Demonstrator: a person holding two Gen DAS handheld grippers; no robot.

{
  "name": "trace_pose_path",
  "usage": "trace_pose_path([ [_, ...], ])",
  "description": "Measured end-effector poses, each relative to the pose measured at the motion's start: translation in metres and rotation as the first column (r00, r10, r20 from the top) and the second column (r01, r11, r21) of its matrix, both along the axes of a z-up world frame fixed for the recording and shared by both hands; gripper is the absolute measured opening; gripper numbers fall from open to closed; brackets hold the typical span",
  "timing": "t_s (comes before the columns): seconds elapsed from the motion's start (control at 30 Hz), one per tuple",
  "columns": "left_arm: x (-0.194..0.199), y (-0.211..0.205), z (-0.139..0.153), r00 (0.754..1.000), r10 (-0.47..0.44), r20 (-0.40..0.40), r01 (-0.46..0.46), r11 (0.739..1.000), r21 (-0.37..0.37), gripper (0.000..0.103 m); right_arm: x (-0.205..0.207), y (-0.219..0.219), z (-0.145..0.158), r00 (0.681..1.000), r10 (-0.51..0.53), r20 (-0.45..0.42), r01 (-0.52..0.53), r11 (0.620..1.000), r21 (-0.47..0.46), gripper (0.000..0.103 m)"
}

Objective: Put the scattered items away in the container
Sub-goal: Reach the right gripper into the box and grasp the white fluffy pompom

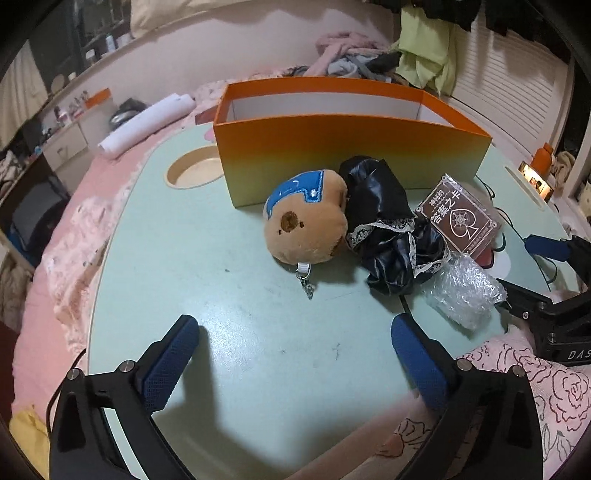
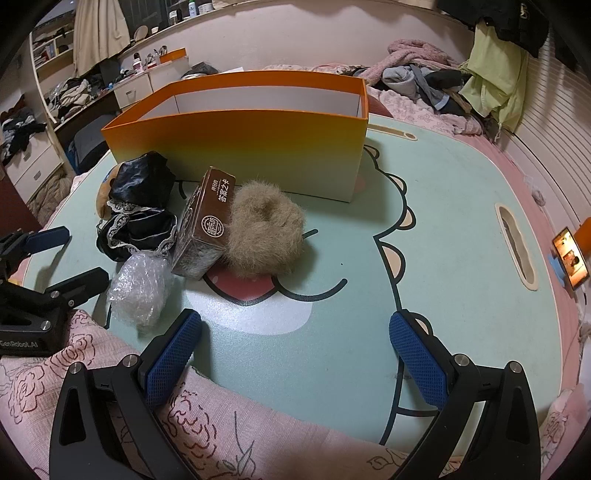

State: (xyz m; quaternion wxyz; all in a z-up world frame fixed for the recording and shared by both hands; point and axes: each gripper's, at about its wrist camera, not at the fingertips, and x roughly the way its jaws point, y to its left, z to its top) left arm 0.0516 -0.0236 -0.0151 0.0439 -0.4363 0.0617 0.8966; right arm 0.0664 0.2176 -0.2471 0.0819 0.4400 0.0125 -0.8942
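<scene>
Both the left gripper (image 1: pixel 291 356) and right gripper (image 2: pixel 295 354) stood spread, grasping nothing. The round brown plush bear head (image 1: pixel 304 225) lay just before the tall orange cardboard box (image 1: pixel 347 147), touching crumpled black satin cloth (image 1: pixel 388 229); a careless pinch there might snag that cloth too.

Orange box (image 2: pixel 236 147) floor hidden behind near wall in both views. Plush bear head (image 2: pixel 105 194) mostly hidden behind black lace-trimmed cloth (image 2: pixel 138 206) in right wrist view. Furry tan scrunchie absent from left wrist view, behind card box (image 1: pixel 458 221). Far shelf bottles (image 2: pixel 192 9) too small to identify.
</scene>
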Motion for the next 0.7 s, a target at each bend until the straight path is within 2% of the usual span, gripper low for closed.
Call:
trace_pose_path([
  [0.17, 0.000, 0.000, 0.001, 1.000, 0.001, -0.002, 0.000, 1.000, 0.003, 0.103, 0.000, 0.001, 0.000, 1.000, 0.006, 0.006, -0.006, 1.000, -0.004, 0.101],
  [0.27, 0.000, 0.000, 0.001, 1.000, 0.001, -0.001, -0.001, 1.000, 0.002, 0.103, 0.000, 0.004, 0.013, 0.998, 0.056, -0.003, -0.056, 0.996, -0.068, 0.094],
  [0.4, 0.000, -0.001, 0.001, 1.000, 0.001, -0.001, -0.001, 1.000, 0.002, 0.103, -0.012, 0.003, 0.068, 0.989, 0.122, -0.082, -0.135, 0.977, -0.168, 0.090],
  [0.47, 0.000, 0.000, 0.001, 1.000, 0.000, -0.001, 0.000, 1.000, 0.002, 0.103, -0.032, -0.003, 0.093, 0.983, 0.164, -0.081, -0.177, 0.962, -0.207, 0.083],
  [0.53, 0.000, 0.000, 0.001, 1.000, 0.000, -0.002, 0.000, 1.000, 0.002, 0.103, -0.060, -0.015, 0.108, 0.973, 0.228, -0.024, -0.226, 0.937, -0.267, 0.075],
  [0.6, 0.000, 0.000, 0.001, 1.000, 0.001, -0.002, -0.001, 1.000, 0.002, 0.103, -0.093, -0.031, 0.109, 0.953, 0.293, 0.076, -0.254, 0.909, -0.331, 0.069],
  [0.63, 0.000, 0.000, 0.001, 1.000, 0.001, -0.002, -0.001, 1.000, 0.002, 0.103, -0.111, -0.040, 0.105, 0.941, 0.314, 0.130, -0.253, 0.903, -0.347, 0.065],
  [0.7, 0.000, 0.000, 0.001, 1.000, 0.000, -0.002, 0.000, 1.000, 0.002, 0.103, -0.141, -0.054, 0.093, 0.928, 0.307, 0.210, -0.223, 0.911, -0.347, 0.063],
])
